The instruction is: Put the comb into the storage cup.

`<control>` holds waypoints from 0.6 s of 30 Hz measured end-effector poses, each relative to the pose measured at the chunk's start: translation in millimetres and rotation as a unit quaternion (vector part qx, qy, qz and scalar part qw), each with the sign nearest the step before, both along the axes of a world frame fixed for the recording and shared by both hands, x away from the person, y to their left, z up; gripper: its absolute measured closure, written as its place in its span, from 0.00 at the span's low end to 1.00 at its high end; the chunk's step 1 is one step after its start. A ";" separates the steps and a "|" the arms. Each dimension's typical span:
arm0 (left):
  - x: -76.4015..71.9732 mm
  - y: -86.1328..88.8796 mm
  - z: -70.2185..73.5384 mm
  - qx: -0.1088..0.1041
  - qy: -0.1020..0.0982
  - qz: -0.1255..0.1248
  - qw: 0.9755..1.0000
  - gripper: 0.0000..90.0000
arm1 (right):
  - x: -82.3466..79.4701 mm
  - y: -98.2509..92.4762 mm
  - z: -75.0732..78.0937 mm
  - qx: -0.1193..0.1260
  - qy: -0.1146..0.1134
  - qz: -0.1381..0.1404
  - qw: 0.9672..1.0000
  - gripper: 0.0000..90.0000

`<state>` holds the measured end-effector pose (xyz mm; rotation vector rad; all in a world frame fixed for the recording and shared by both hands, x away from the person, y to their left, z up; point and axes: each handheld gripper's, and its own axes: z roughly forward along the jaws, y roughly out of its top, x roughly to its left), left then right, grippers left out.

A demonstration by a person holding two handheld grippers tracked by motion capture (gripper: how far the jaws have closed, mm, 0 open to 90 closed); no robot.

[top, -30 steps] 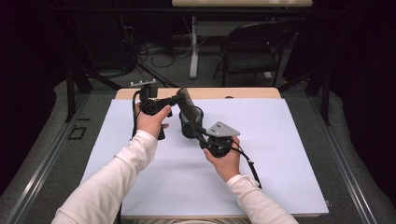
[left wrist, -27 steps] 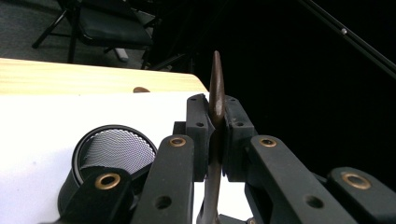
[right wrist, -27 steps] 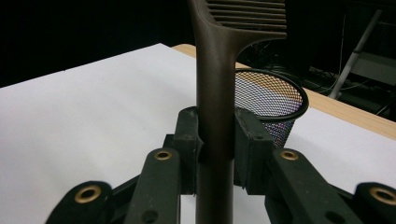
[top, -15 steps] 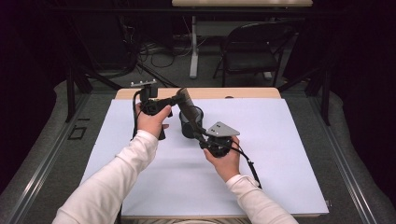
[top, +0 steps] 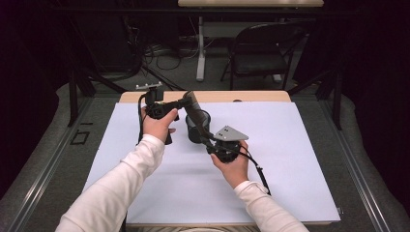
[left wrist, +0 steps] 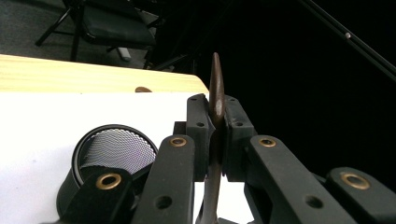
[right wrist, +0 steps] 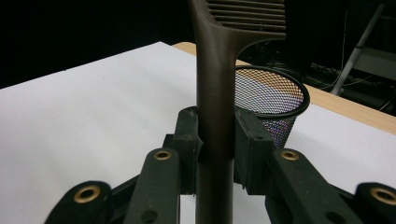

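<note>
A dark brown slotted spatula [top: 193, 108] is held in the air between both grippers, above a black mesh cup [top: 204, 119] that stands upright on the white sheet. My left gripper [top: 183, 102] comes in from the left and is shut on the spatula's thin end, which is edge-on [left wrist: 216, 79] between its pads in the left gripper view [left wrist: 216, 116]. My right gripper [top: 207, 140] reaches up from the lower right and is shut on the spatula's handle [right wrist: 215, 70]; its slotted head rises past the top of the right gripper view [right wrist: 217, 126]. The cup [right wrist: 271, 98] sits just behind those jaws.
A white sheet [top: 290, 159] covers most of the wooden table [top: 261, 95]. Beyond the far edge stand a black folding chair [top: 261, 53] and a table leg [top: 199, 48], with cables on the floor. Bare sheet lies on all sides of the cup.
</note>
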<state>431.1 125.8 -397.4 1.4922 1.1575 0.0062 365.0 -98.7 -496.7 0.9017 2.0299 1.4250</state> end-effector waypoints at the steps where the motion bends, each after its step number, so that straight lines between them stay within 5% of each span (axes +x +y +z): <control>1: 0.1 -0.2 -0.1 0.000 0.000 0.000 1.000 0.94 | 0.1 -0.1 0.1 0.000 0.000 0.000 1.000 0.80; 18: 3.1 -1.6 -1.8 -0.006 0.007 0.005 1.000 0.94 | 0.6 -0.9 -0.1 0.002 0.006 -0.003 1.000 0.80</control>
